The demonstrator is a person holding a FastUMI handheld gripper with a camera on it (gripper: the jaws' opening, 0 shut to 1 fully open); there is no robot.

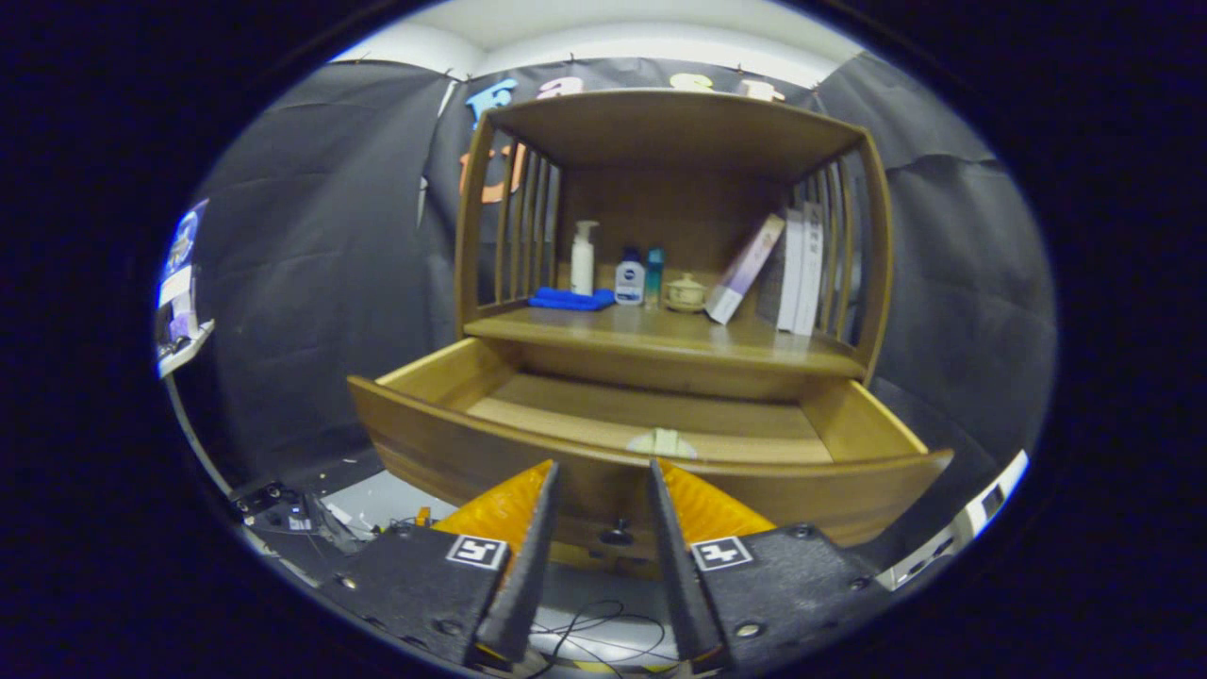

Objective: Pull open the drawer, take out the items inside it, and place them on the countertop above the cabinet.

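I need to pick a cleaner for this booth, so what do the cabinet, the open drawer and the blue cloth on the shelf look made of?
Cabinet: looks like wood with a smooth satin varnish; grain and soft sheen show. Drawer: same brown wood outside, paler unfinished-looking board inside. Blue cloth: soft folded fabric, possibly microfibre; too small to tell. The hand-held gripper is open in front of the drawer.
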